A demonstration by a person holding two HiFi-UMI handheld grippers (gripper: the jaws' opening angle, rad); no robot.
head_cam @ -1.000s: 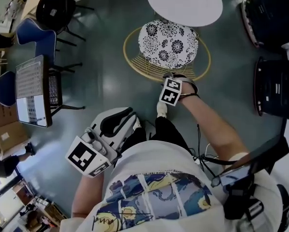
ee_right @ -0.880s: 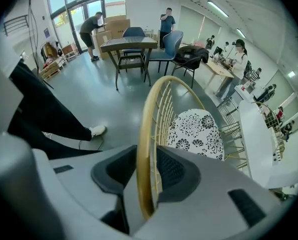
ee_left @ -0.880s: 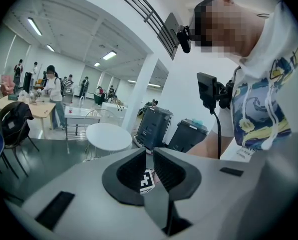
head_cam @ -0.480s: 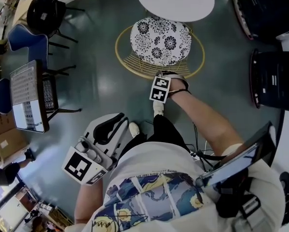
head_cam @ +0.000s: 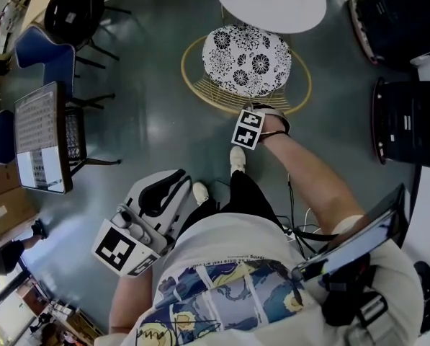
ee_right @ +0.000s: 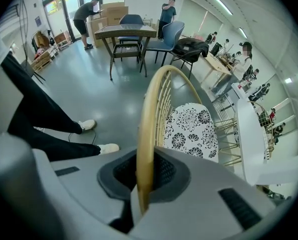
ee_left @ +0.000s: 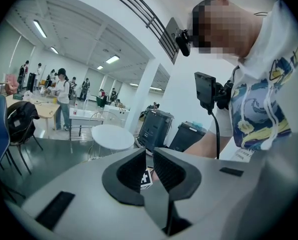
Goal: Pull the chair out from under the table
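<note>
A wire chair with a flower-patterned cushion (head_cam: 247, 60) stands tucked against the round white table (head_cam: 270, 2). My right gripper (head_cam: 261, 120) points steeply down at the near side of the chair's golden back rim (head_cam: 200, 96). In the right gripper view the rim (ee_right: 149, 109) runs between the jaws (ee_right: 145, 159), which are closing with their pads pressed on it. My left gripper (head_cam: 175, 182) hovers near my body, away from the chair. In its own view the jaws (ee_left: 149, 156) stand a narrow slit apart with nothing between them.
My legs and white shoes (head_cam: 236, 157) stand just behind the chair. Black bins (head_cam: 409, 121) line the right side. A small table with a grid-patterned top (head_cam: 40, 135) and blue chairs (head_cam: 45, 52) stand at the left. Several people are in the far background.
My right hand has settled lower onto the chair's back rim and stays there. The left gripper has drifted slightly sideways. The chair has not visibly moved from the table.
</note>
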